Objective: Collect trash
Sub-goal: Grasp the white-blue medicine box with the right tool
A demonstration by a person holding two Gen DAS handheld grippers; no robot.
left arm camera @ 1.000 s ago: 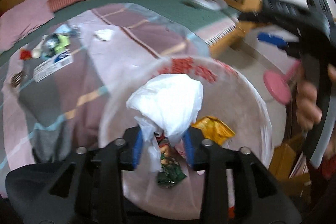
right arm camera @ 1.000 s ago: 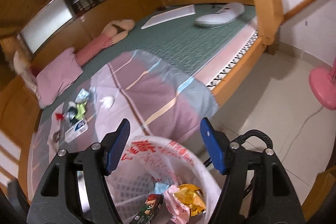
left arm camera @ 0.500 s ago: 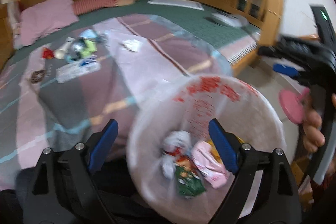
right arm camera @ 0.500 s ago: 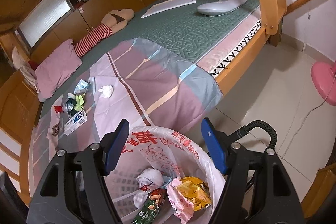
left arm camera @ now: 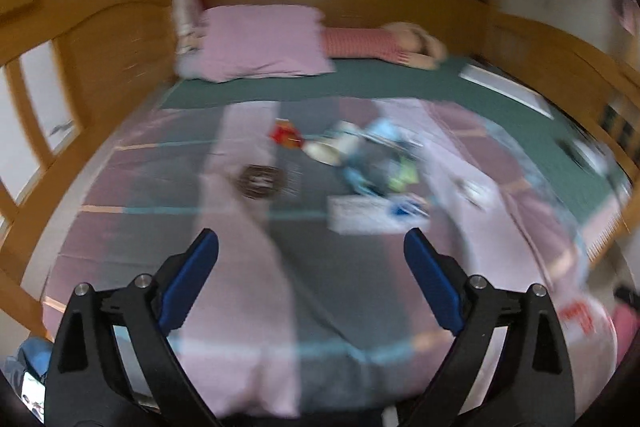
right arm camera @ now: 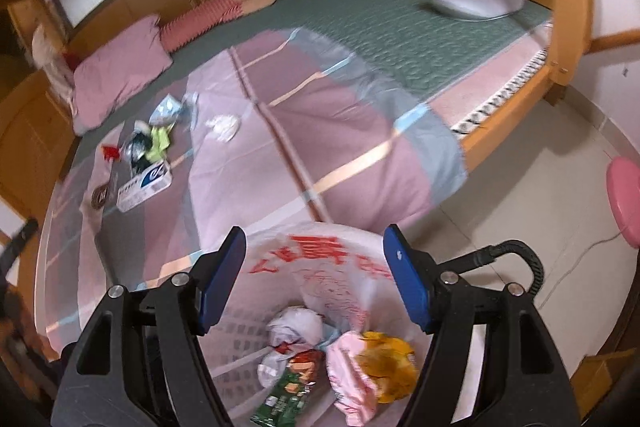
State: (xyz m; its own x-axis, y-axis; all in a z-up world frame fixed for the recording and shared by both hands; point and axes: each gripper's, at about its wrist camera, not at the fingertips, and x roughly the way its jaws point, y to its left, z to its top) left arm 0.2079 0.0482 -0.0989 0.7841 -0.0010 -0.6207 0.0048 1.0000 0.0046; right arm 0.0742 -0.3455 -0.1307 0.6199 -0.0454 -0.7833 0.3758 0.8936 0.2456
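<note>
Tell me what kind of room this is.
Most likely a bedroom in a home. A wide wooden-framed bed fills the view, with a pink pillow and a patchwork quilt strewn with litter, and a lined trash basket stands on the tiled floor beside it.

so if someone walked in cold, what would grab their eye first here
Probably the lined trash basket right under the right gripper, already holding a white wad, a green wrapper and a yellow packet. Next, the litter pile on the pink patchwork blanket near the pink pillow, with a crumpled tissue a little apart from it. The left gripper faces that pile with its jaws wide and empty.
</note>
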